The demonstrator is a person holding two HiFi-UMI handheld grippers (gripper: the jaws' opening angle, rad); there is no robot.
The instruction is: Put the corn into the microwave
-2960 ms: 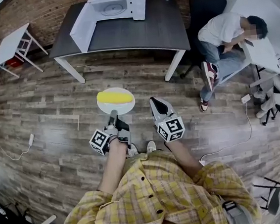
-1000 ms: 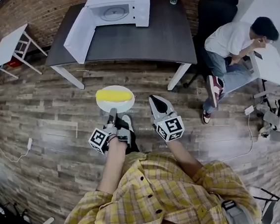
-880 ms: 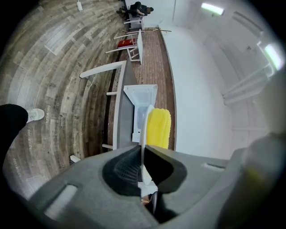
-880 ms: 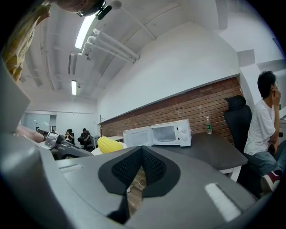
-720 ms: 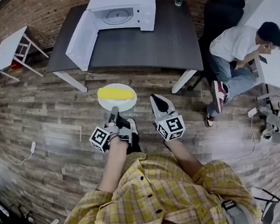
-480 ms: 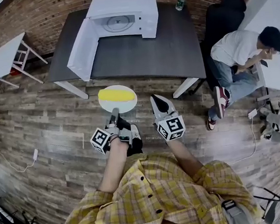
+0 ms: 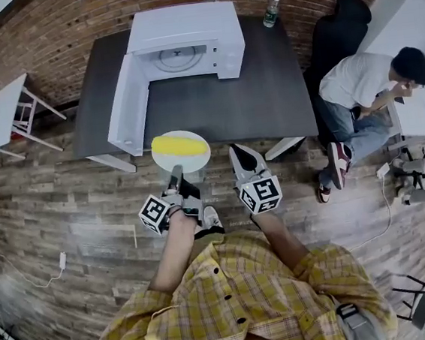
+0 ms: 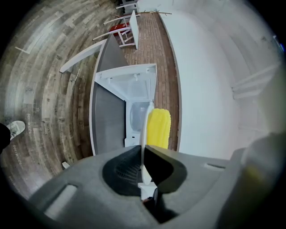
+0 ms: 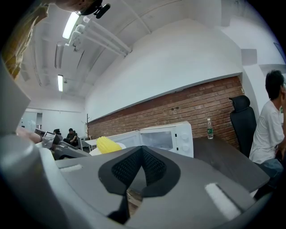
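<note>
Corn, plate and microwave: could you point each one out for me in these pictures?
corn [image 7: 178, 145], head view, middle of the yellow cob.
plate [image 7: 193, 160], head view, bare white part beside the cob.
microwave [image 7: 182, 27], head view, flat top of its white casing.

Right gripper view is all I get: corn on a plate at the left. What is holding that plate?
Observer: The left gripper, shut on the rim of the plate. The corn lies loose on top.
Operator: Has it reached the table?
Observer: In the head view the plate overlaps the front edge of the table, just right of the open door.
Operator: Anything inside the microwave?
Observer: From above, only the turntable shows inside the microwave.
</note>
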